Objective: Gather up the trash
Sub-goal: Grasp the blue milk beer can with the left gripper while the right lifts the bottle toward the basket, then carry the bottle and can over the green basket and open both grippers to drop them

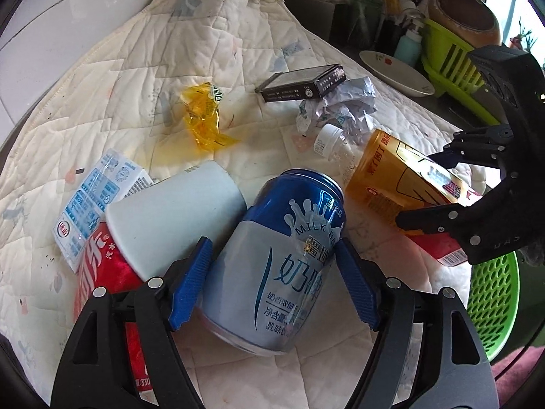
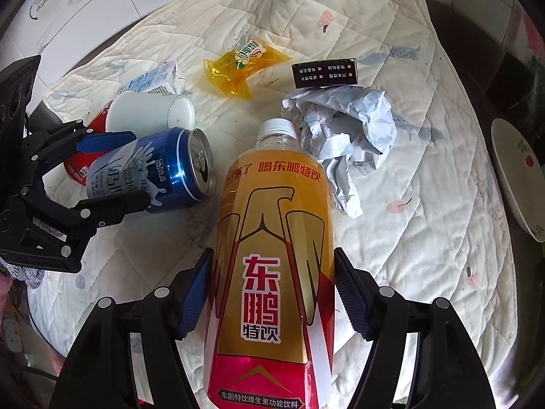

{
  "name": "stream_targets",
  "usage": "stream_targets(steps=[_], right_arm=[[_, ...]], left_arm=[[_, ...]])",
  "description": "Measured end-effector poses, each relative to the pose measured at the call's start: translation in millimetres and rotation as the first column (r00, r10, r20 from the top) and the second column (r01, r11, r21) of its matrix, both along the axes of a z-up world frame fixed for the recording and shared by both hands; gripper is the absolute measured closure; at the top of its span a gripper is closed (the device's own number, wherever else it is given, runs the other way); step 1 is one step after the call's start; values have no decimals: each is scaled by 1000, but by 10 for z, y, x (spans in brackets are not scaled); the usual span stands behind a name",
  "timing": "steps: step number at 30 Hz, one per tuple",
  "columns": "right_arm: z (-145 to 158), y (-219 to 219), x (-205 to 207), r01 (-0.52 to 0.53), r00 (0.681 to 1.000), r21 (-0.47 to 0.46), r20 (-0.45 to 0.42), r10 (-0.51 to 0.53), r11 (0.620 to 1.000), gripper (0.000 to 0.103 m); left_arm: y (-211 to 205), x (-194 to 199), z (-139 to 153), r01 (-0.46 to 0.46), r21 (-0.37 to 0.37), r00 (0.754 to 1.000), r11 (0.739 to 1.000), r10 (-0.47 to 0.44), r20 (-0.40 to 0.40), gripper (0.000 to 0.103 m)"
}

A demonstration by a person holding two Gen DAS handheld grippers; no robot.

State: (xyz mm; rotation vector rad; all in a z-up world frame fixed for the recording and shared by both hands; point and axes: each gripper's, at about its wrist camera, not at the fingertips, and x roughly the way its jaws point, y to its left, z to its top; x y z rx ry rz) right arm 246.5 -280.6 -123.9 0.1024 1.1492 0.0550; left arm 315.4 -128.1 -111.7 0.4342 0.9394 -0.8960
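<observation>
A blue milk-drink can (image 1: 282, 259) lies on a quilted white cloth (image 1: 136, 68), between the fingers of my left gripper (image 1: 272, 286), whose pads press its sides. It also shows in the right wrist view (image 2: 153, 170). My right gripper (image 2: 272, 293) is closed on a gold and red drink bottle (image 2: 272, 272) with a white cap, also seen in the left wrist view (image 1: 402, 184). Nearby lie a white paper cup (image 1: 177, 211), a red cola can (image 1: 102, 266), a milk carton (image 1: 95, 194), a yellow wrapper (image 1: 204, 116), crumpled paper (image 1: 340, 109) and a dark box (image 1: 303, 83).
A green perforated basket (image 1: 490, 306) sits at the lower right. A white plate (image 1: 395, 71), a green dish rack (image 1: 453, 64) with a brown bowl, and bottles and knives stand at the back on a dark counter. White tiled wall at left.
</observation>
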Motion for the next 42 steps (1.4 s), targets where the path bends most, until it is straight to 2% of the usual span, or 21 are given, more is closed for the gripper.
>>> stream_targets(steps=[9, 15, 27, 36, 42], right_arm=[[55, -4, -165, 8, 1000, 8, 24, -8, 1000, 38], [119, 6, -341, 5, 999, 14, 48, -6, 1000, 38], [257, 26, -772, -6, 995, 53, 102, 0, 999, 38], [413, -27, -1313, -23, 988, 54, 156, 15, 998, 38], [407, -171, -1835, -10, 986, 31, 169, 4, 999, 38]], left_arm=[[-92, -105, -24, 2, 8, 1000, 1000, -2, 7, 31], [-146, -256, -4, -31, 44, 998, 999, 29, 54, 33], [94, -577, 89, -157, -13, 987, 988, 157, 21, 35], [300, -1094, 394, -211, -87, 977, 974, 214, 25, 35], [300, -1550, 555, -206, -141, 978, 968, 210, 14, 36]])
